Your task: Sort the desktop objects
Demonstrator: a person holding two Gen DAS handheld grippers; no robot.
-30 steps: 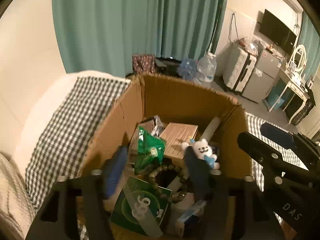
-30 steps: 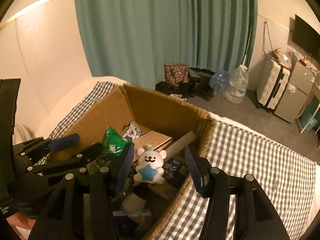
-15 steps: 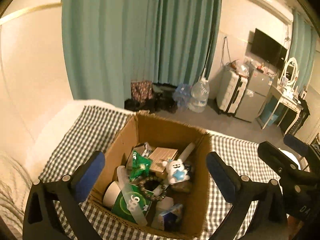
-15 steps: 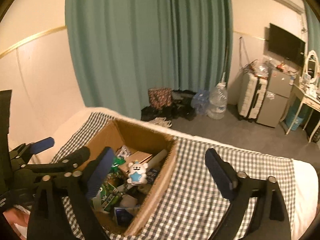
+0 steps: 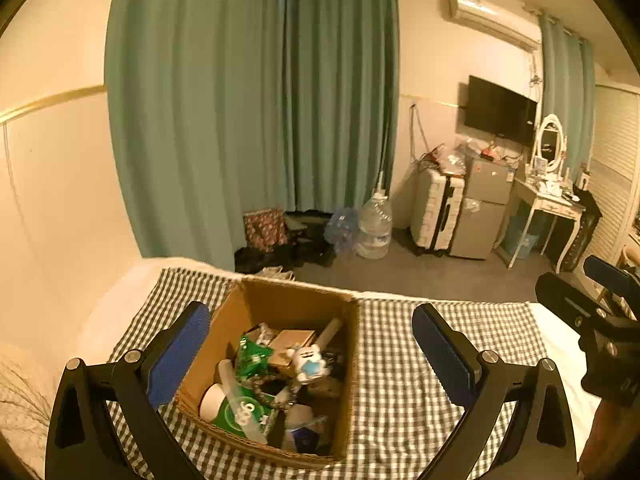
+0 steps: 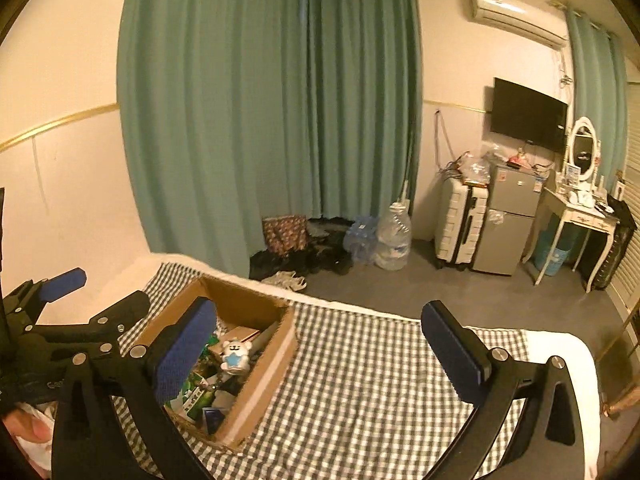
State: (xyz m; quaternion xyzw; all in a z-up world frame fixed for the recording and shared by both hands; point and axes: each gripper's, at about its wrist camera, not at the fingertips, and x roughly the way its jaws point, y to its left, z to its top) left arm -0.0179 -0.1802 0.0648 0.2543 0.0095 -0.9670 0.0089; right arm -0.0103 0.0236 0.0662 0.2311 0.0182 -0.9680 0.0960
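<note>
On the bed's black-and-white checked cloth sat the open brown cardboard box, filled with small desktop things: a white plush bear with a blue star on its chest, a crinkled green foil packet, a flat tan carton, a pale cardboard tube and a string of dark beads. Both claws hung above the bed, clear of the box. The left claw stood released, its blue pads spread wide with nothing pressed between them. The right claw was opening the last of its way, empty too, over the bare cloth beside the box. The bear looked light and soft, best pinched across its body; the foil packet would likely crumple and slip, so its sealed edge seemed the surer hold. The beads would probably dangle if lifted.
</note>
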